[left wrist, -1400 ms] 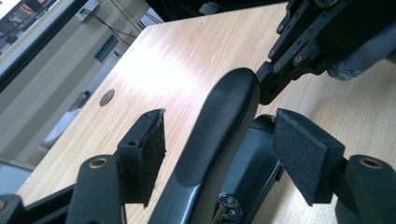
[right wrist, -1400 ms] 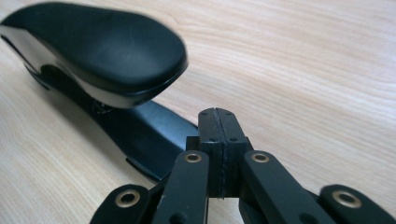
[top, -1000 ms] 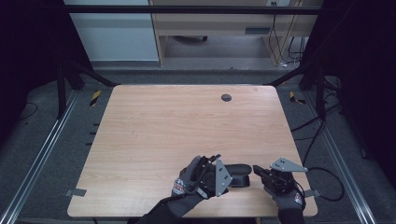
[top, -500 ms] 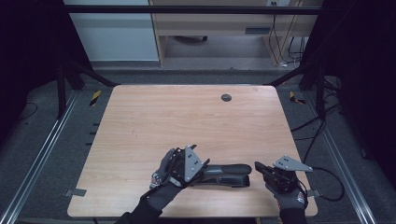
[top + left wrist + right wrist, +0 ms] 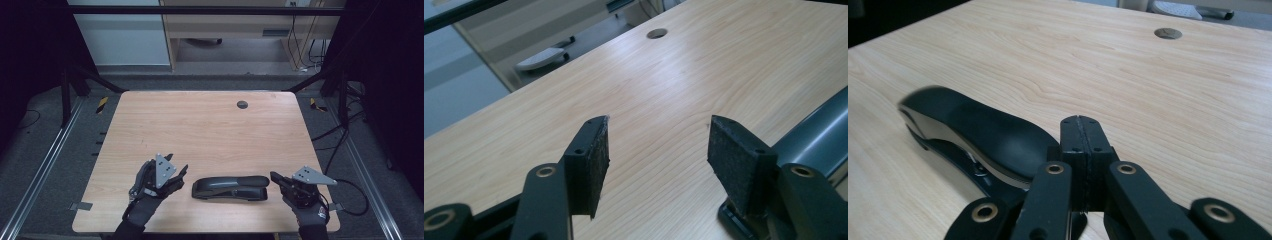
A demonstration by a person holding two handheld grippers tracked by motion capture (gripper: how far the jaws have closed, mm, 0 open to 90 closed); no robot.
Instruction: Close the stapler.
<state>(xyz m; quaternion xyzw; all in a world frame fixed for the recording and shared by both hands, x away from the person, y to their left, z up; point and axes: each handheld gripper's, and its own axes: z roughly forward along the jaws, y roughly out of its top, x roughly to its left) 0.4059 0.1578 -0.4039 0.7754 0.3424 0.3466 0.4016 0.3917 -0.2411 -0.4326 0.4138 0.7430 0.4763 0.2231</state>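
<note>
Black stapler (image 5: 231, 187) lies flat on table (image 5: 210, 125). Left gripper (image 5: 176, 175), just left of it, jaws apart and just closing, nothing between. Right gripper (image 5: 274, 178), at its right end, jaws closed empty

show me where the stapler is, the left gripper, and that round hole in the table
stapler (image 5: 231, 187), high view, on its dark top arm.
left gripper (image 5: 176, 174), high view, between its fingertips.
round hole (image 5: 242, 104), high view, on its dark centre.
</note>
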